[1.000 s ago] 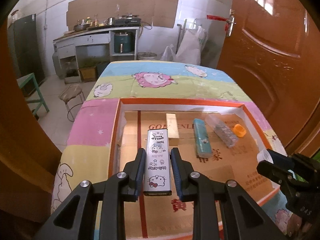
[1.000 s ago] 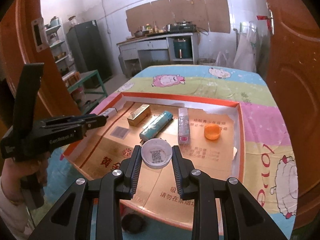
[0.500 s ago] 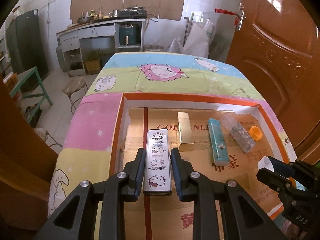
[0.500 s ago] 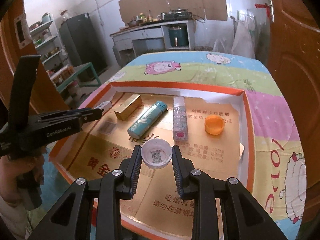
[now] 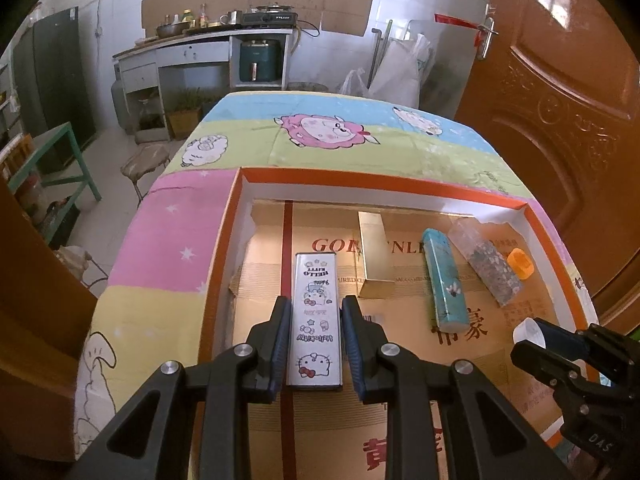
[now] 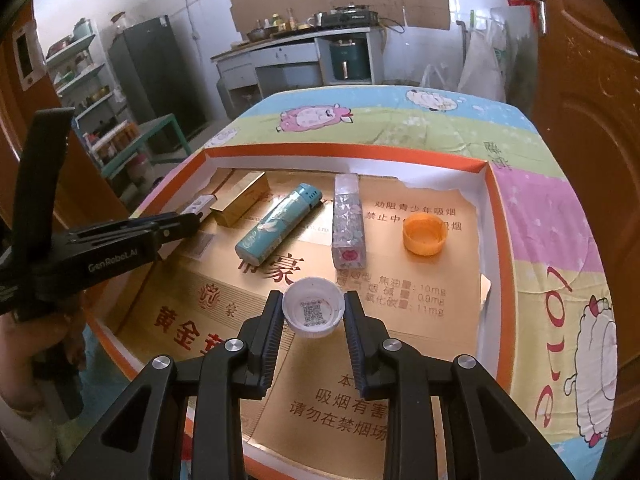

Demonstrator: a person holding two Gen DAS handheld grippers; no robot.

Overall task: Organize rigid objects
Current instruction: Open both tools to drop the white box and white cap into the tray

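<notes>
My left gripper [image 5: 314, 316] is shut on a white Hello Kitty lighter [image 5: 316, 318], held over the left part of the orange-rimmed cardboard tray [image 5: 360, 186]. My right gripper [image 6: 314, 316] is shut on a white bottle cap [image 6: 314, 307] with a QR code inside, held over the tray's near middle. In the tray lie a gold box [image 5: 374, 256], a teal lighter [image 5: 444, 280], a clear glitter lighter [image 5: 486, 266] and an orange cap [image 5: 520, 263]. They also show in the right wrist view: gold box [image 6: 240, 198], teal lighter [image 6: 276, 222], glitter lighter [image 6: 348, 220], orange cap [image 6: 425, 234].
The tray [image 6: 494, 240] rests on a table with a cartoon sheep cloth [image 5: 320, 132]. A brown door [image 5: 560, 100] stands close on the right. A stool [image 5: 146, 160] and a green table [image 5: 52, 160] stand on the floor to the left.
Both grippers have risen and drawn back a little with their objects still held. The tray's objects have not moved.
</notes>
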